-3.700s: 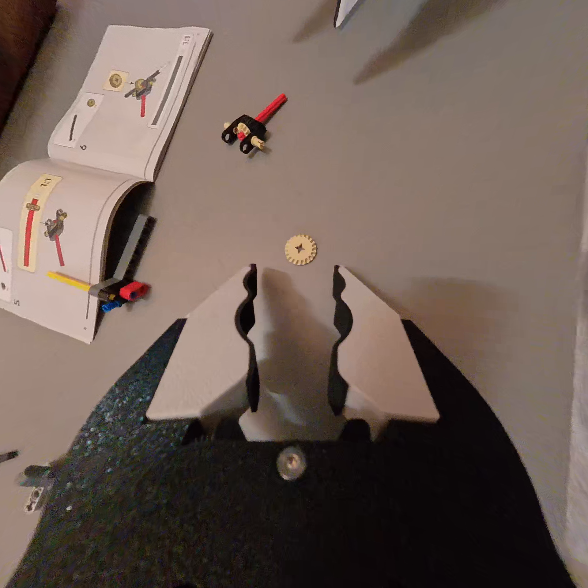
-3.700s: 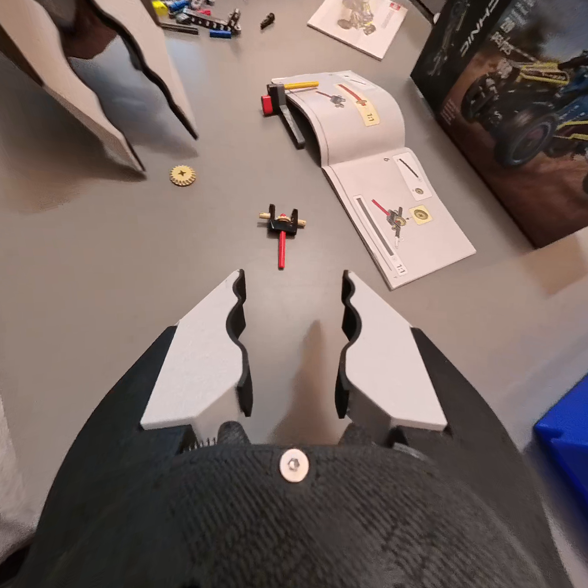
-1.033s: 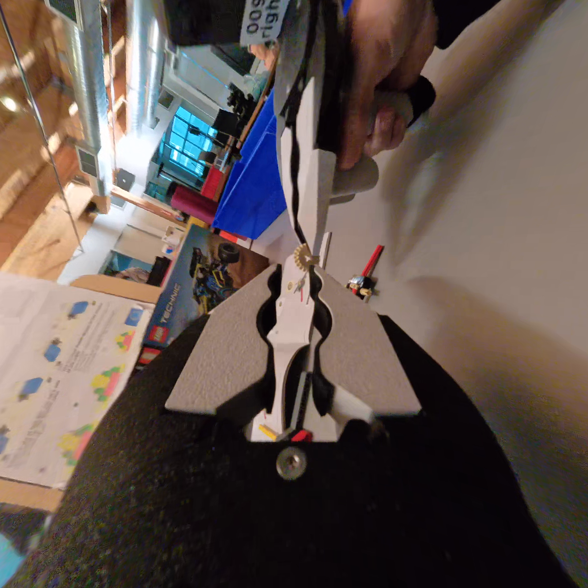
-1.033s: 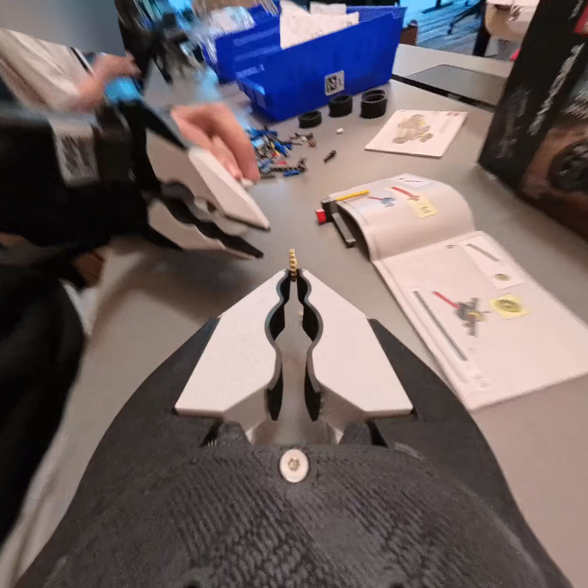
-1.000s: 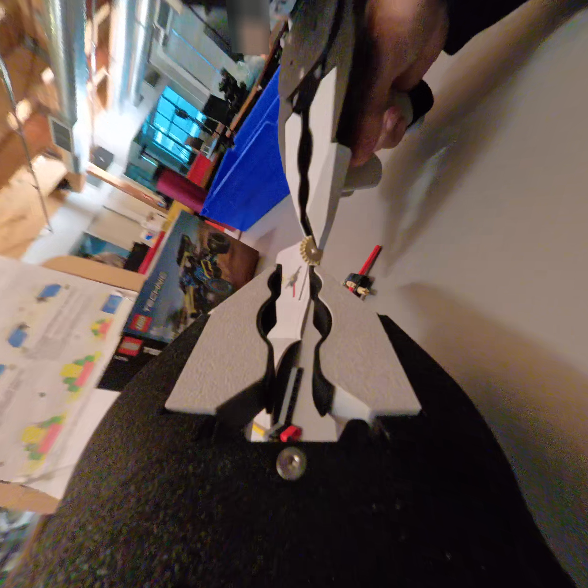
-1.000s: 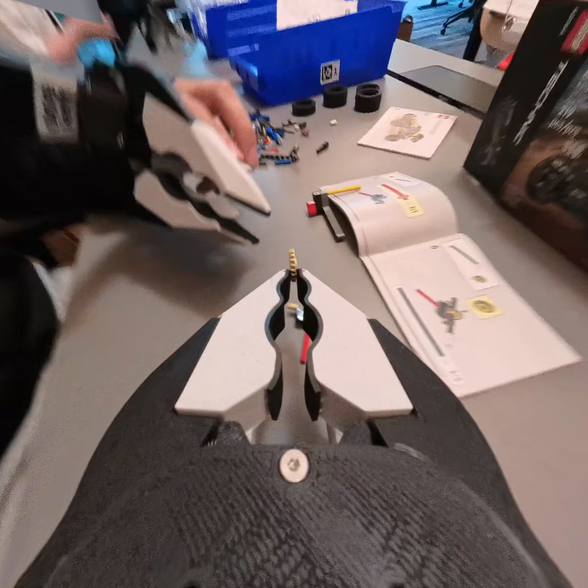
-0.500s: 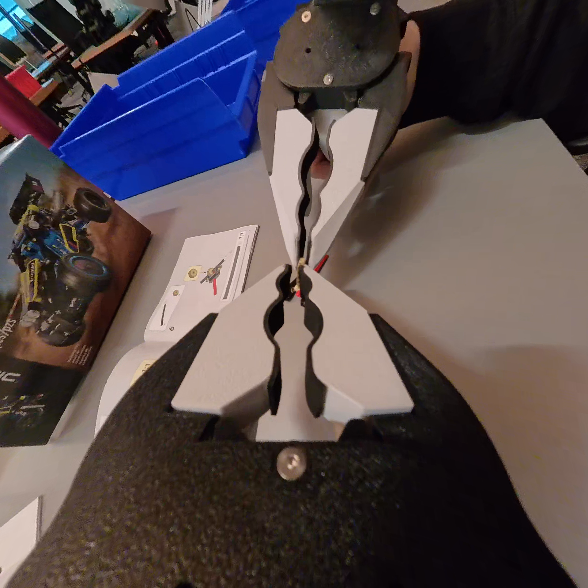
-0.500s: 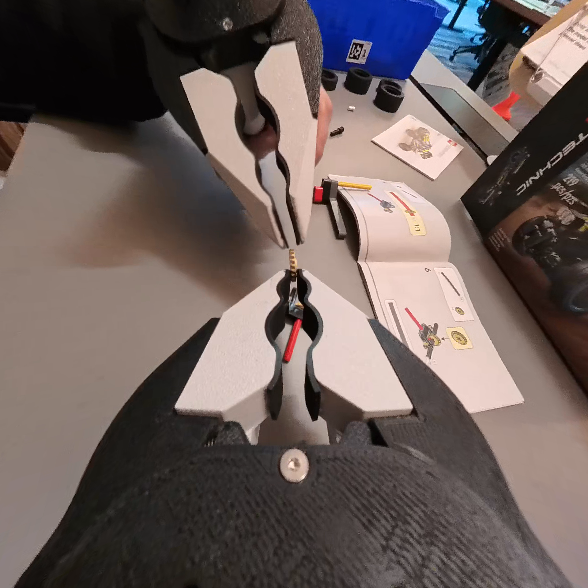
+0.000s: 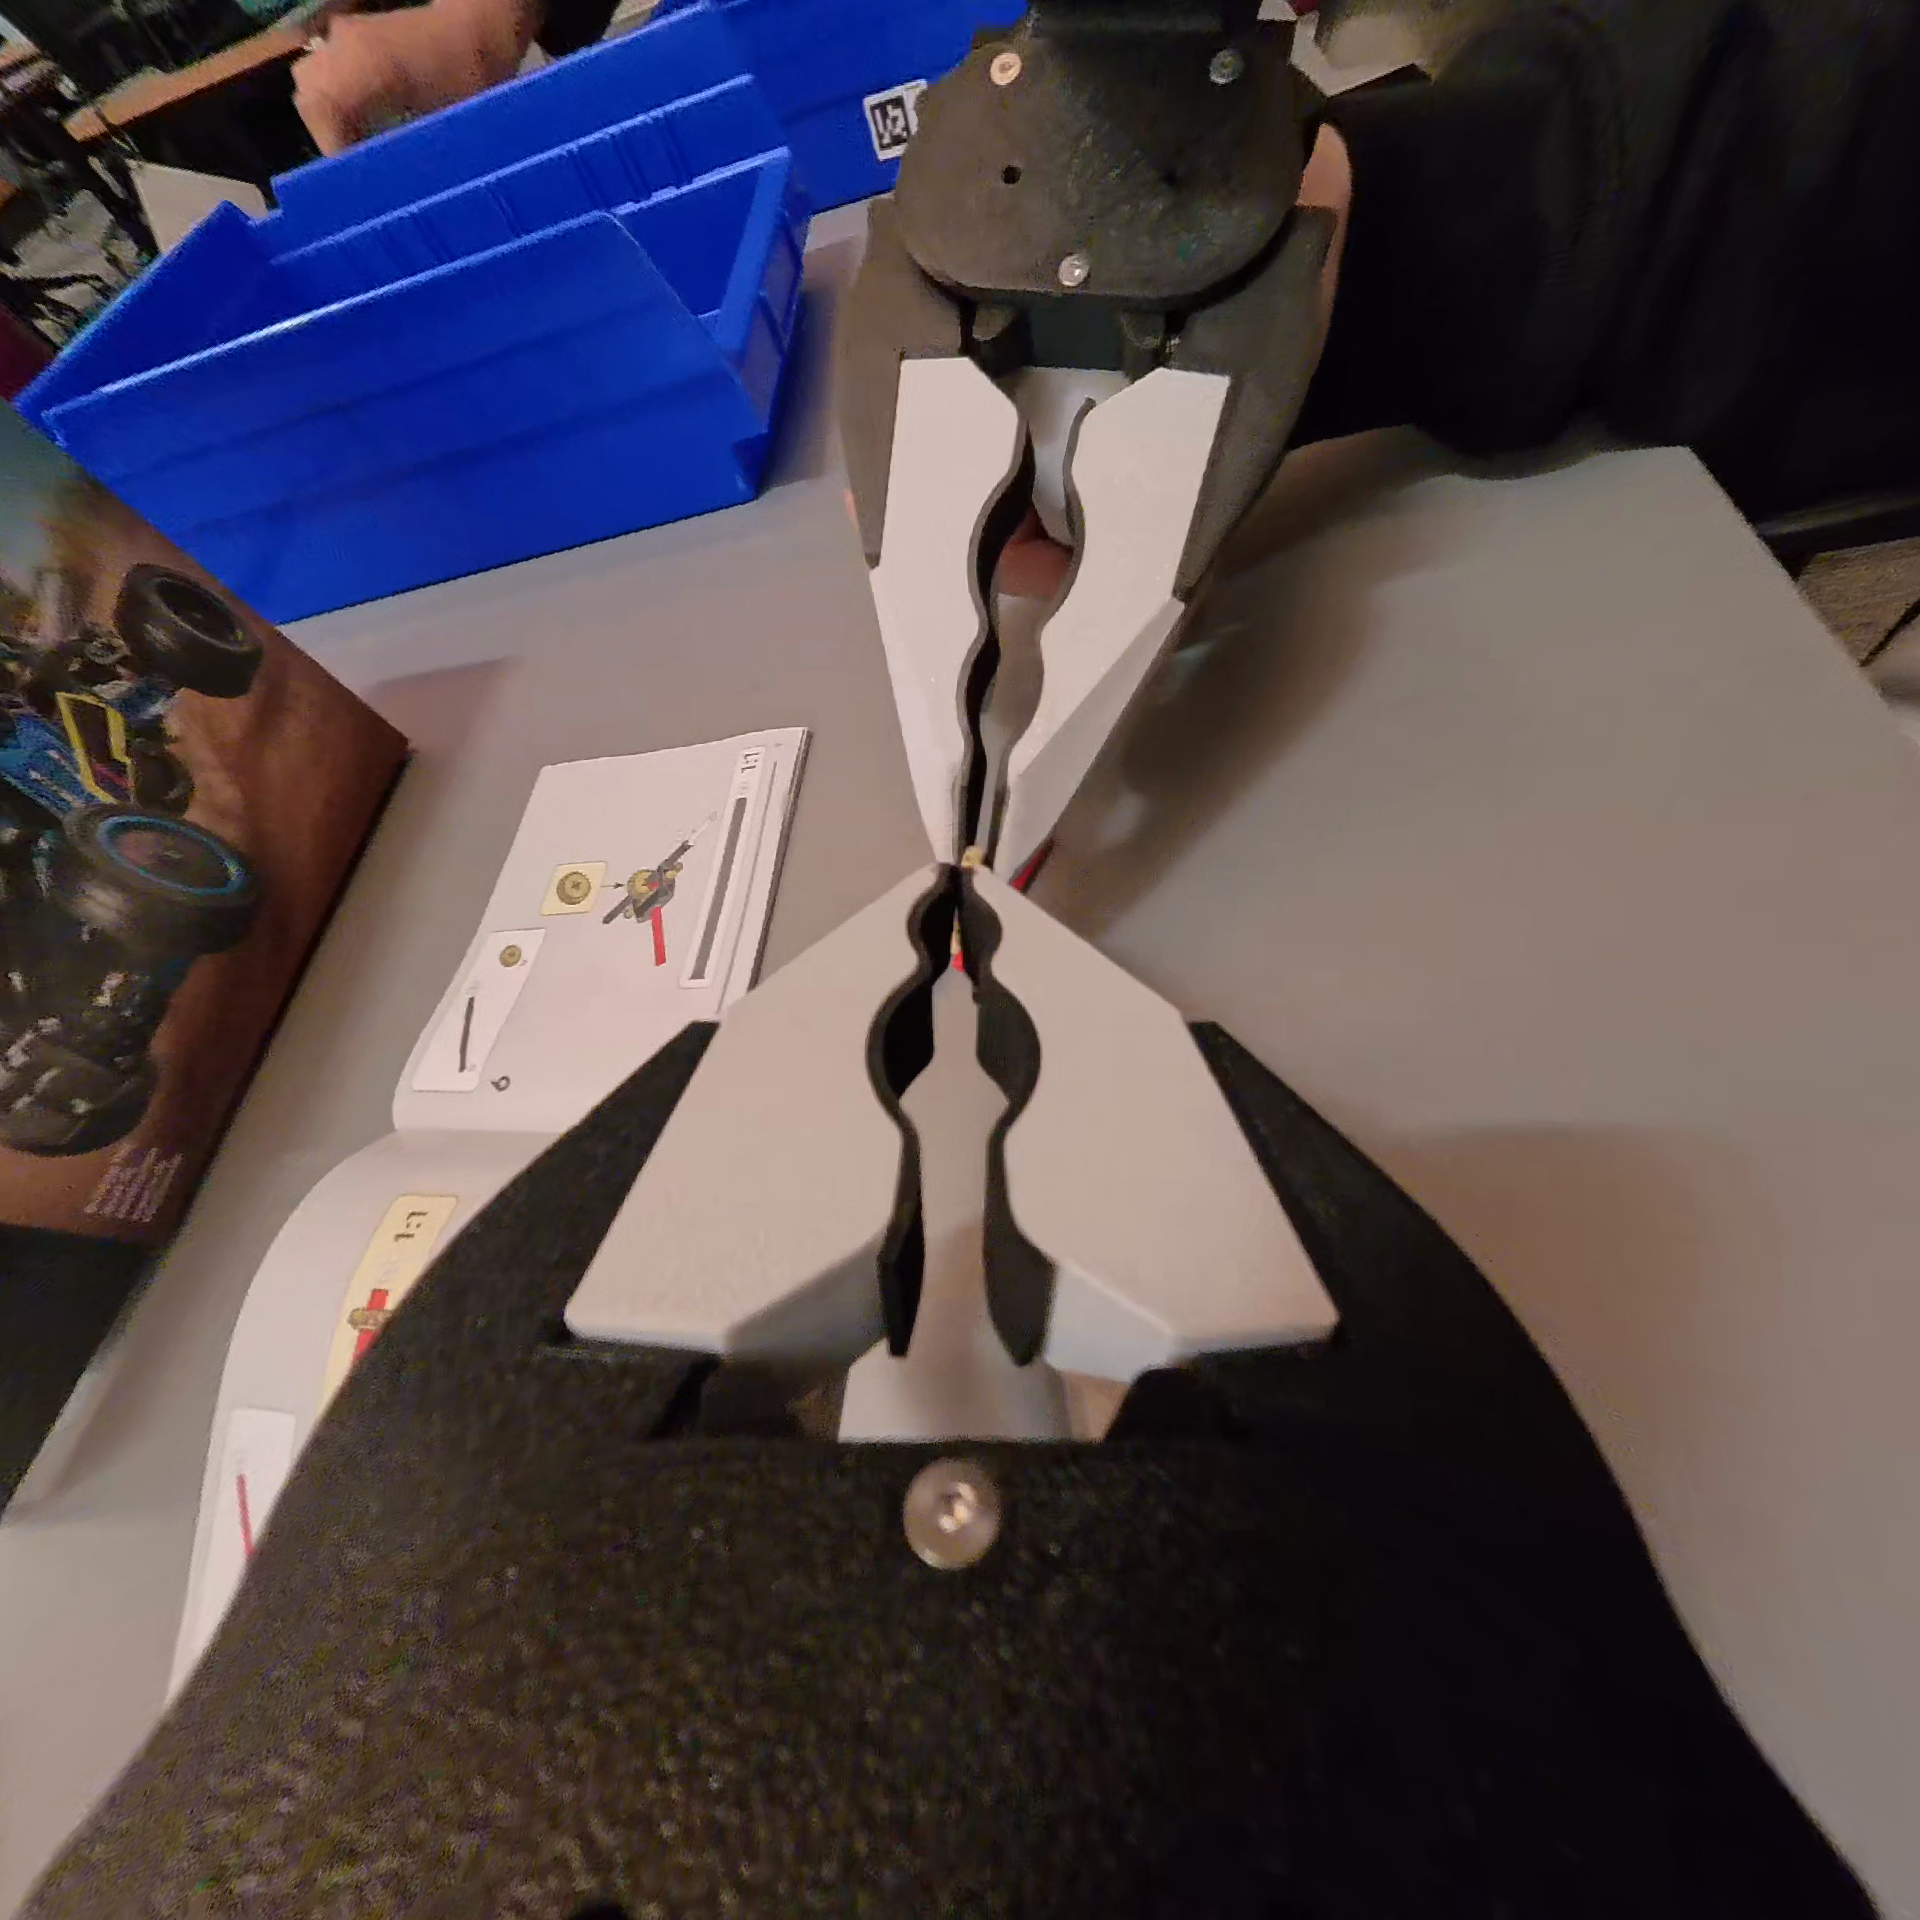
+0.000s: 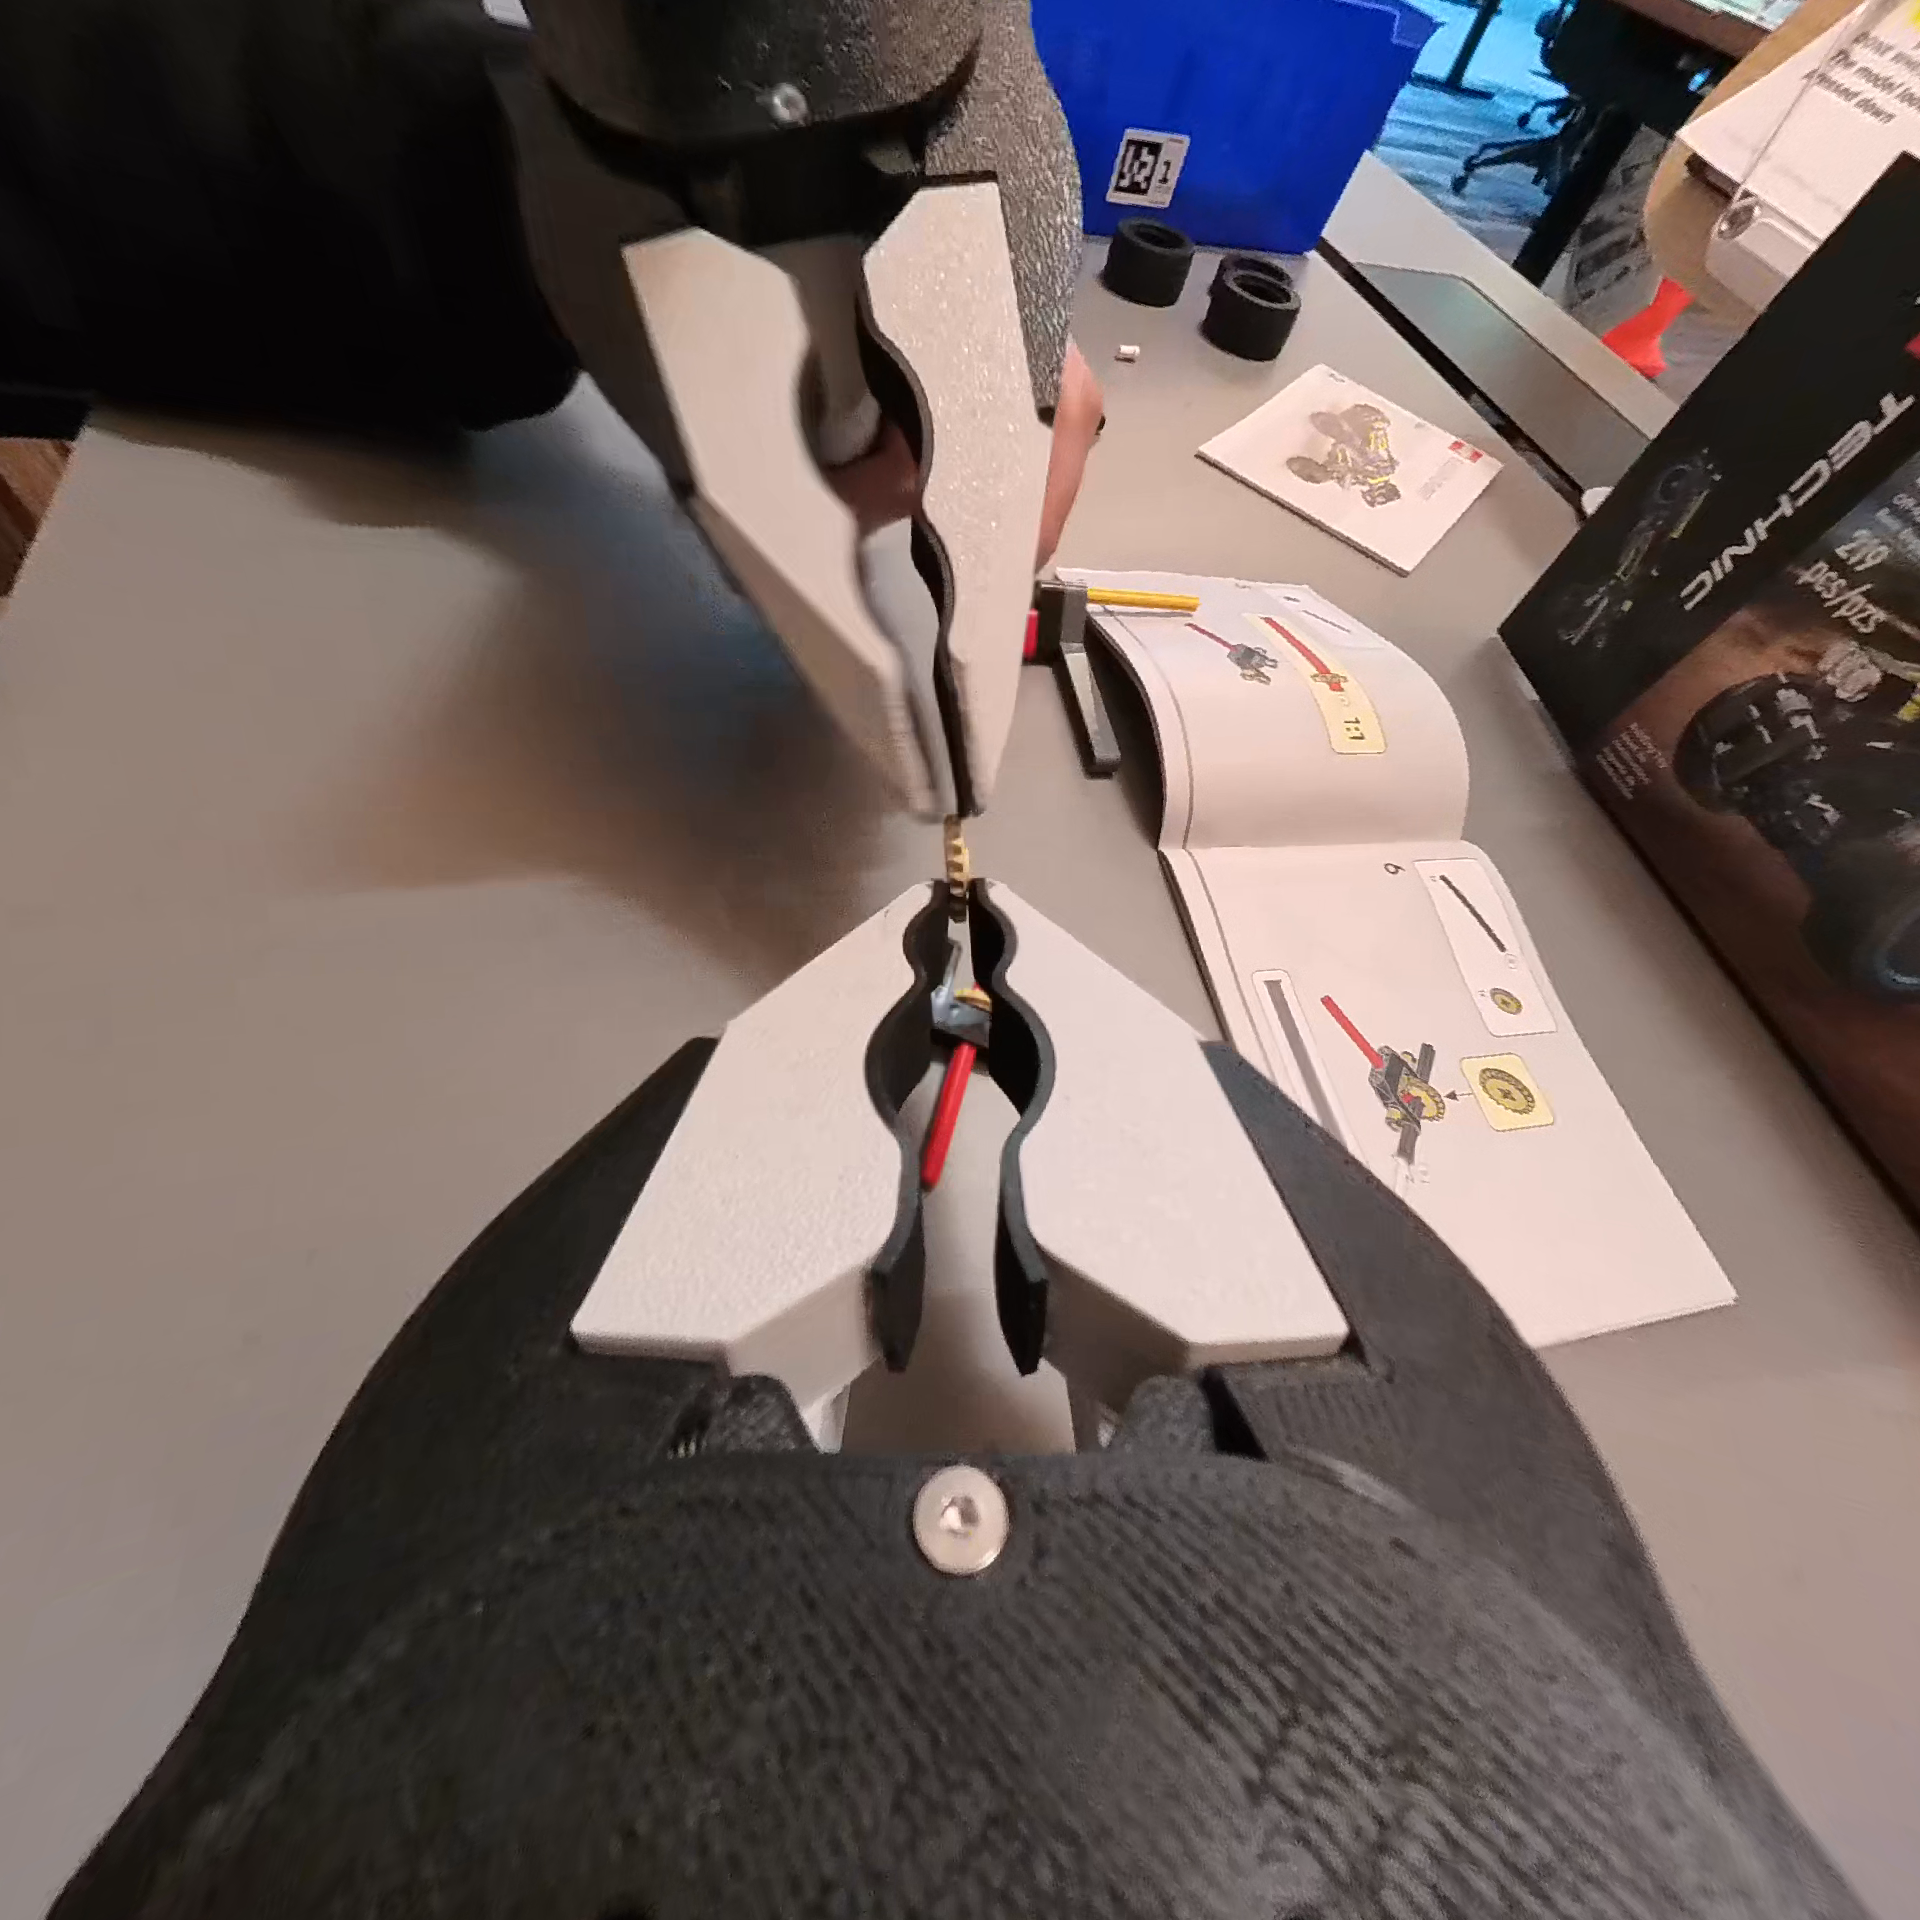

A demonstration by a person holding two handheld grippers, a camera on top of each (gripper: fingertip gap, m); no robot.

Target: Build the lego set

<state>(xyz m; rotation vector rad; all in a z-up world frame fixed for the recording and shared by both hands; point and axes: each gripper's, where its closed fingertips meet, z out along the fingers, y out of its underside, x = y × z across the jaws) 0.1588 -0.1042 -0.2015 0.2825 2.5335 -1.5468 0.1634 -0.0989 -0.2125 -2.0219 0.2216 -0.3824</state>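
We are pinching the tan gear (image 10: pixel 956 871) in our right claw (image 10: pixel 958 891), passing it edge-on to our closed left claw (image 10: pixel 940 805).

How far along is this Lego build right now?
Early, it seems. A small black-and-red assembly already lies built on the table. In hand: the right gripper pinches a tan gear, tip to tip with the closed left gripper. Left: fitting that gear; the tires sit unused.

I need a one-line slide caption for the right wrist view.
Right gripper pinches a tan gear toward the shut left gripper.
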